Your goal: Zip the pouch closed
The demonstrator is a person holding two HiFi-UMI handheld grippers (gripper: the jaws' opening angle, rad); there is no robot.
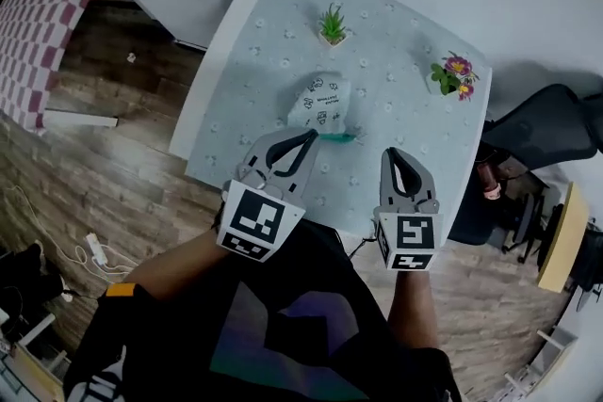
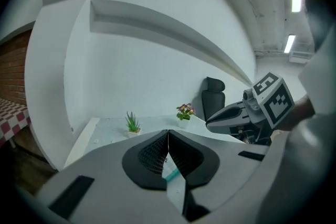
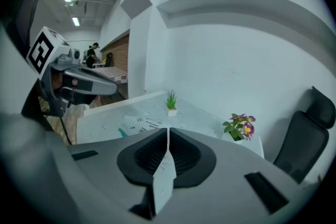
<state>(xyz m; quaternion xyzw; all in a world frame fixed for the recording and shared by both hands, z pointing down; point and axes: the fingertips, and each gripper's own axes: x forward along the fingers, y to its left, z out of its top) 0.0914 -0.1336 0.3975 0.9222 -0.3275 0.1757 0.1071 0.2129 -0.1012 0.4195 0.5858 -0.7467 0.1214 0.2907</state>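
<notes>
A white pouch (image 1: 322,101) with dark printed figures lies flat near the middle of the table (image 1: 396,24); its teal zip edge (image 1: 337,136) faces me. My left gripper (image 1: 310,136) hovers just short of that edge, jaws shut, nothing between them. My right gripper (image 1: 393,152) hangs to the pouch's right, over the table's near edge, also shut and empty. In the right gripper view the pouch (image 3: 140,124) lies ahead to the left, beyond the closed tips (image 3: 168,129). In the left gripper view only a sliver of teal (image 2: 170,175) shows below the closed tips (image 2: 168,131).
A small green plant (image 1: 332,25) stands at the table's far side and a flowering pot (image 1: 454,75) near its right edge. A black office chair (image 1: 546,122) sits to the right of the table. A white wall runs behind it; wooden floor lies to the left.
</notes>
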